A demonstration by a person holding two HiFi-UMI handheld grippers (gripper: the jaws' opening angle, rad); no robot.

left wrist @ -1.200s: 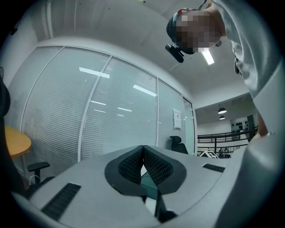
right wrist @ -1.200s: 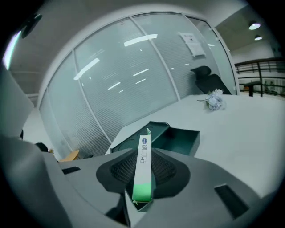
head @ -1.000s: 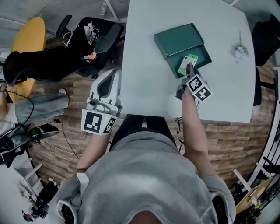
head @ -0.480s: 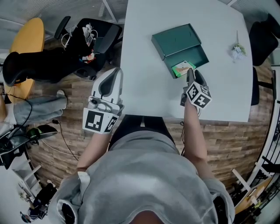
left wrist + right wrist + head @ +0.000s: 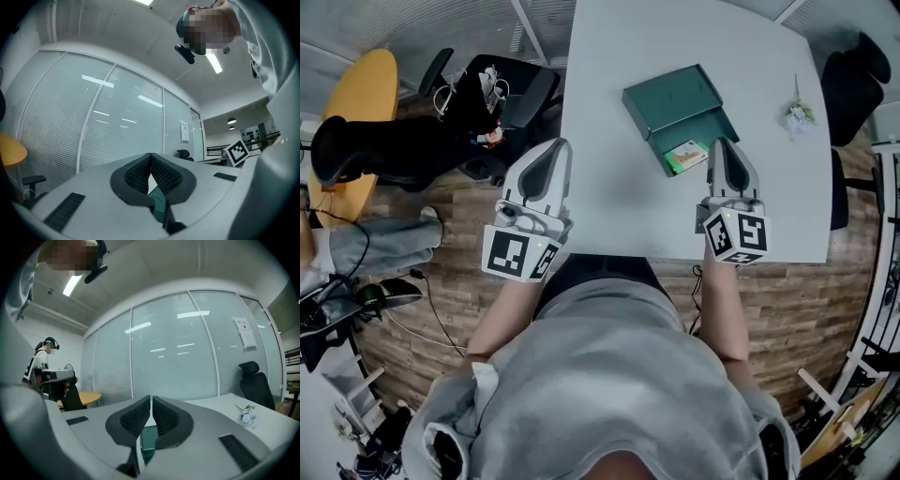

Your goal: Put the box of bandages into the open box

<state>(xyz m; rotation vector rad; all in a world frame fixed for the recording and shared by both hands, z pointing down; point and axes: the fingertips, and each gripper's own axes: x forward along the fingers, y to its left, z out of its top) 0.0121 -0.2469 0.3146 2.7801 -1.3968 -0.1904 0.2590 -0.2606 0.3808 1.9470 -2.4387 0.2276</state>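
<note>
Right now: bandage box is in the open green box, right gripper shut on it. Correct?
No. The bandage box is in the open green box, but the right gripper is shut on nothing: the right gripper view shows its jaws together and empty.

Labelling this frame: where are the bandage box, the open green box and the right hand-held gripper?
bandage box (image 5: 685, 156), head view, its top face.
open green box (image 5: 673, 94), head view, its lid.
right hand-held gripper (image 5: 725, 143), head view, between its fingertips.
</note>
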